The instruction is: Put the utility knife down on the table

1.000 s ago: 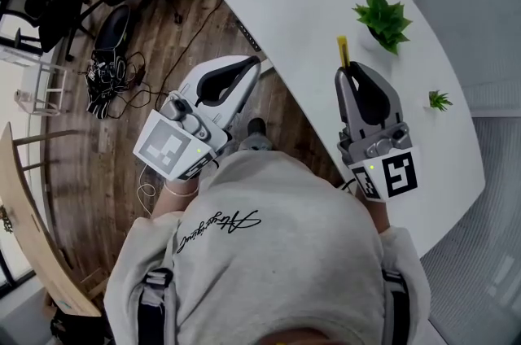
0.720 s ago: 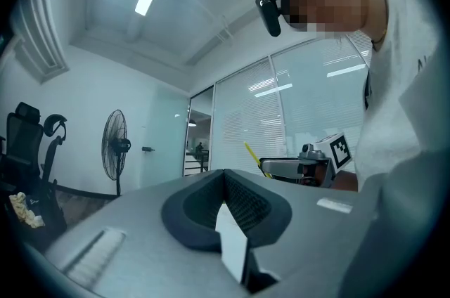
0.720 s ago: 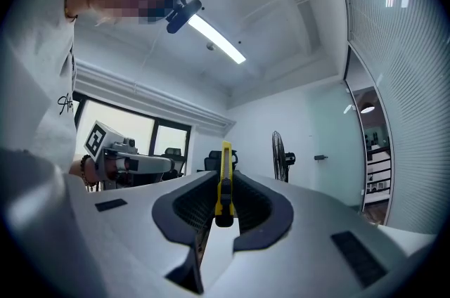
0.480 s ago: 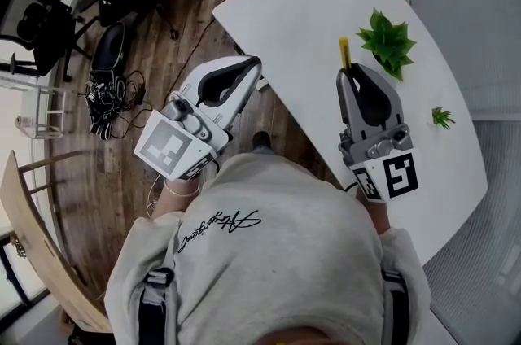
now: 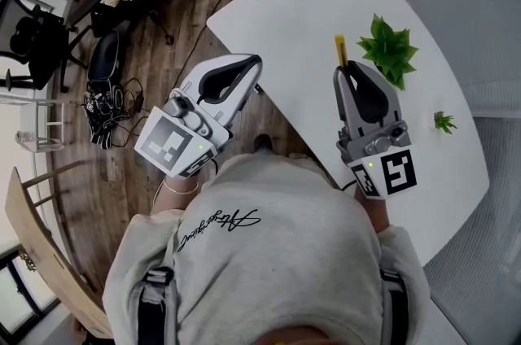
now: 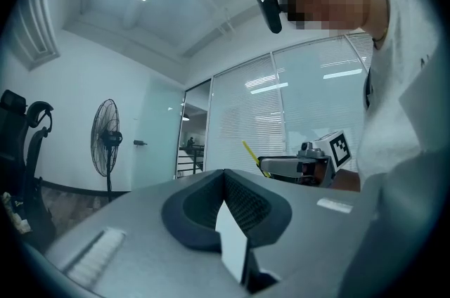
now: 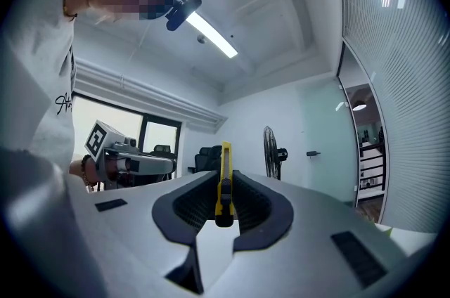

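A: Quick one, which step are you sitting in?

B: You're carrying, not placing yet. Your right hand-held gripper (image 5: pixel 350 73) is pinching the utility knife (image 5: pixel 341 50). The pads are clamping the yellow body, and the front end is sticking out past the jaw tips. As far as I'm judging, the knife is hanging above the bench (image 5: pixel 301 2) and isn't touching it.

A: And the other one?

B: Your left hand-held gripper (image 5: pixel 256 63) is pressing its jaws together on nothing. It's hovering off the bench edge, over the floor (image 5: pixel 163 50), well to the left of the right one.

A: So what is the next move asking of you?

B: You're probably looking at bringing the right hand-held gripper down until the knife is resting on the bench top, then spreading the jaws. The potted plant (image 5: pixel 389 49) is sitting just to the right of the knife's tip. Bare bench is lying ahead and to the left of the jaws, so I'm guessing you're aiming there.

A: Any risk?

B: You're holding the knife on its narrow edge, so it's likely tipping onto its side on release. Going low first is looking wise.
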A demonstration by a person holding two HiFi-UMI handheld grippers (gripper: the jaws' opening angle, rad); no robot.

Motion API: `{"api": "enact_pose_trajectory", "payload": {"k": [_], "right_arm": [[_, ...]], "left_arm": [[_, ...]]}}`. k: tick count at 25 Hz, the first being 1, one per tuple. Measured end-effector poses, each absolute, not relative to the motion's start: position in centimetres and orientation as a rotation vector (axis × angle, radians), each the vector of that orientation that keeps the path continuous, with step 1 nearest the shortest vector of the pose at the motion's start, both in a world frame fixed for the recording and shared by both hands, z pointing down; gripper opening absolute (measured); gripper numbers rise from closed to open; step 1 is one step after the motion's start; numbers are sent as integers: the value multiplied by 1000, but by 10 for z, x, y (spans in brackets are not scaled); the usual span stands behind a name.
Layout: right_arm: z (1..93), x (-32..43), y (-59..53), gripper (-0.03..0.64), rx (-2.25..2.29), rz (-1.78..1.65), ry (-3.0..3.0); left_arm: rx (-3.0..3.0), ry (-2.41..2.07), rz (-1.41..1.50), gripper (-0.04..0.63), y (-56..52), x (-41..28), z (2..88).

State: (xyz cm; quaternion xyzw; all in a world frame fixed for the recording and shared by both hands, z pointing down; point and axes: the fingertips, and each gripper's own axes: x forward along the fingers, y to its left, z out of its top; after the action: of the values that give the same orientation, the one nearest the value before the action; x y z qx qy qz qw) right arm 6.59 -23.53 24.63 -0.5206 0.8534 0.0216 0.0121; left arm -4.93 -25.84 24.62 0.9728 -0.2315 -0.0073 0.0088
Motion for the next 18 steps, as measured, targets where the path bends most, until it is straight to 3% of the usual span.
{"api": "enact_pose_trajectory", "payload": {"k": [18], "right_arm": [[257,71,-249,64,-1524,6,2736]], "left_arm": [[2995,-770,4,-2,-264,-30,258]]}}
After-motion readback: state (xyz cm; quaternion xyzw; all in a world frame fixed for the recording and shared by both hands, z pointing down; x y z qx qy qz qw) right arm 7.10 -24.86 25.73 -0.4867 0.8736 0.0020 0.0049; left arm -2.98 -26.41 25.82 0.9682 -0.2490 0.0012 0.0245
